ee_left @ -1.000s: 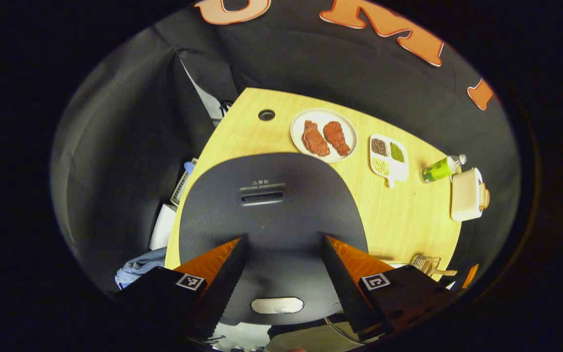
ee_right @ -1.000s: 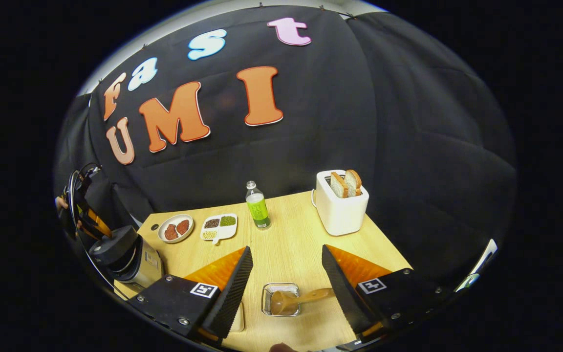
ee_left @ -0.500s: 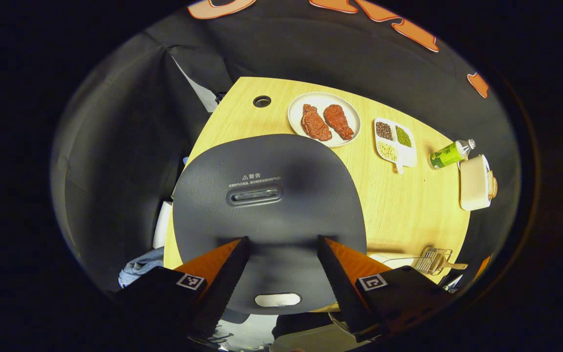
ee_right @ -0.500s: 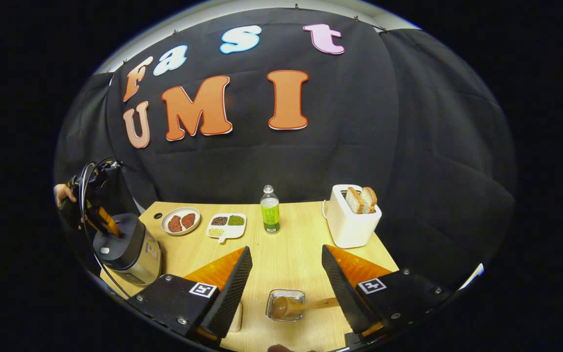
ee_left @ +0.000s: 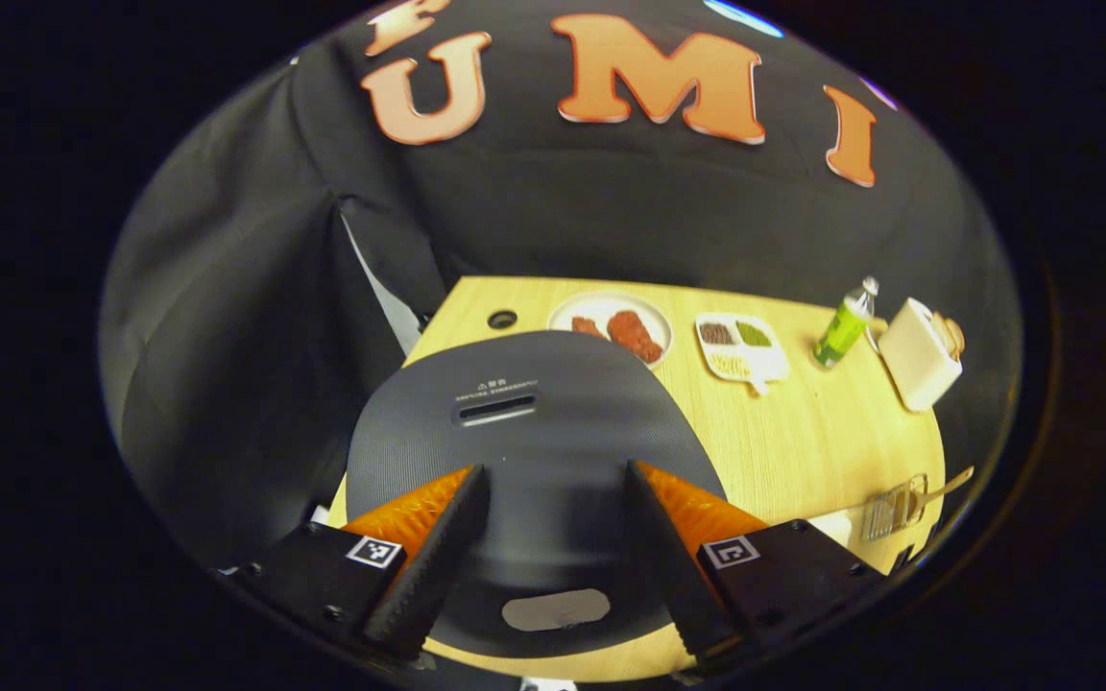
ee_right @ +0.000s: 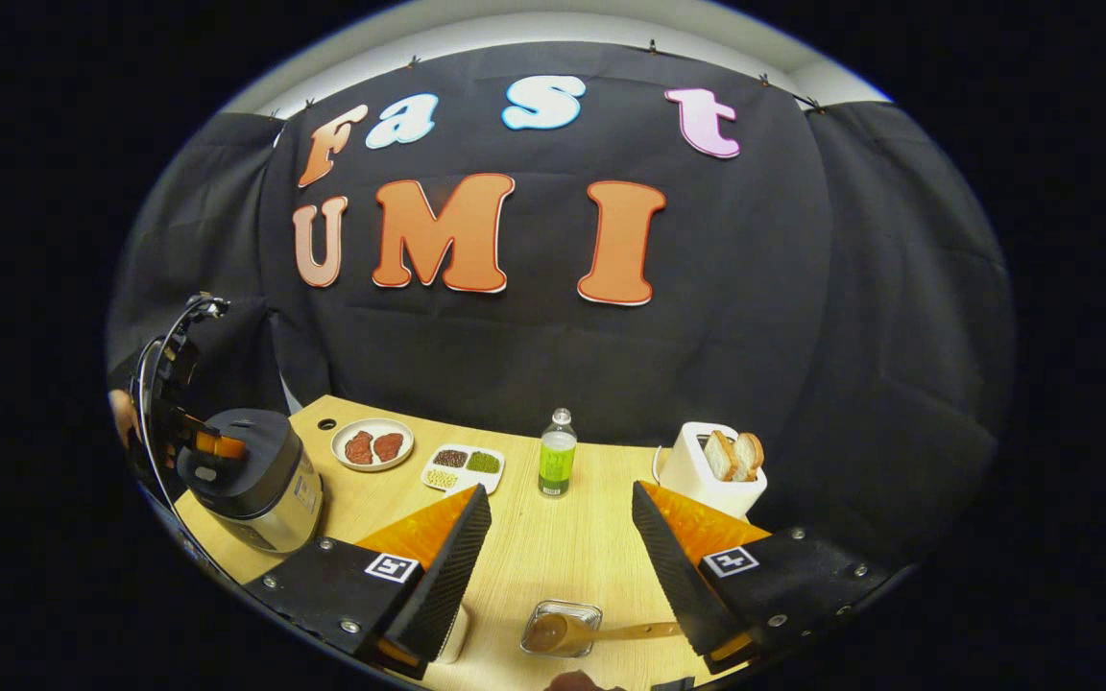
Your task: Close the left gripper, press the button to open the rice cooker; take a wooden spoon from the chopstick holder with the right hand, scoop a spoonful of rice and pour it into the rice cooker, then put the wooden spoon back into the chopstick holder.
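**Both grippers spread wide over the wooden table, cooker lid down**

A light wooden table (ee_right: 553, 561) stands against the black cloth wall. On it, counted: one rice cooker (ee_right: 251, 475), one round plate (ee_right: 372, 444) with two pieces of red meat, one divided dish (ee_right: 463, 466) with three kinds of grains, one green bottle (ee_right: 557, 466), one white toaster (ee_right: 711, 477) with two slices of bread, and one wire holder (ee_right: 561, 629) with one wooden spoon (ee_right: 601, 632) lying in it, bowl to the left and handle to the right

In the left gripper view the left gripper (ee_left: 553, 566) hangs above the cooker's dark lid (ee_left: 524, 432), its fingers set well apart and clamped on nothing; the pale button (ee_left: 556, 609) lies between them near the front edge, and the lid looks down. The bottle, toaster and dishes sit farther back; nothing stands between gripper and button

In the right gripper view the right gripper (ee_right: 563, 566) is likewise spread and holds nothing. The holder lies low between its fingers, the spoon handle reaching toward the right finger; whether they touch I cannot tell. The left gripper (ee_right: 212, 444) shows far left at the cooker's top
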A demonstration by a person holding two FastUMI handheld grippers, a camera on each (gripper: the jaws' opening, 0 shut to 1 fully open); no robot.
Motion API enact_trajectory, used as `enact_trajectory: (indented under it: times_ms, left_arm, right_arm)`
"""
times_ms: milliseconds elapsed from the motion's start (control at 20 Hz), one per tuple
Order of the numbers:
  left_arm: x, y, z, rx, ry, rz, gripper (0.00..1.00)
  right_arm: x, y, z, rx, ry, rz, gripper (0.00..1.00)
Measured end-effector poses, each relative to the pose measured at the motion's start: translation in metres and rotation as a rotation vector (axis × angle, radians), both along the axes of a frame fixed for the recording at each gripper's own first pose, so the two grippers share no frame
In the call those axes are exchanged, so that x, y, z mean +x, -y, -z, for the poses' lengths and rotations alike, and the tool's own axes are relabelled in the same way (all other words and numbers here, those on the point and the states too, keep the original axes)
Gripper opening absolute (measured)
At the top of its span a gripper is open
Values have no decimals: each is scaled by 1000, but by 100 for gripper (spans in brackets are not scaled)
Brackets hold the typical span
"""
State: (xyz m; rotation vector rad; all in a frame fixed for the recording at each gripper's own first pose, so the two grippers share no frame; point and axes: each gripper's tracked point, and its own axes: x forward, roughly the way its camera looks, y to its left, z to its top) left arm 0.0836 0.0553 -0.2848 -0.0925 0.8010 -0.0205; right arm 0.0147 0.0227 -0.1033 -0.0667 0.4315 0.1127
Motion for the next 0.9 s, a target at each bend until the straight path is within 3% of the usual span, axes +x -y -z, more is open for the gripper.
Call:
enact_trajectory:
  times_ms: [300, 650, 750, 900]
  left_arm:
    - [-9, -4, -31, 45, 195, -44, 96]
    - [-22, -15, -187, 101, 566, -49, 99]
    - [-25, -14, -217, 105, 638, -48, 95]
    - [-29, -12, -251, 105, 723, -44, 100]
  right_arm:
    - [13, -47, -29, 50, 66, -89, 92]
    - [19, -61, -70, 28, 242, -119, 94]
    - [19, -59, -79, 26, 274, -116, 91]
    - [20, -58, -84, 25, 300, -110, 95]
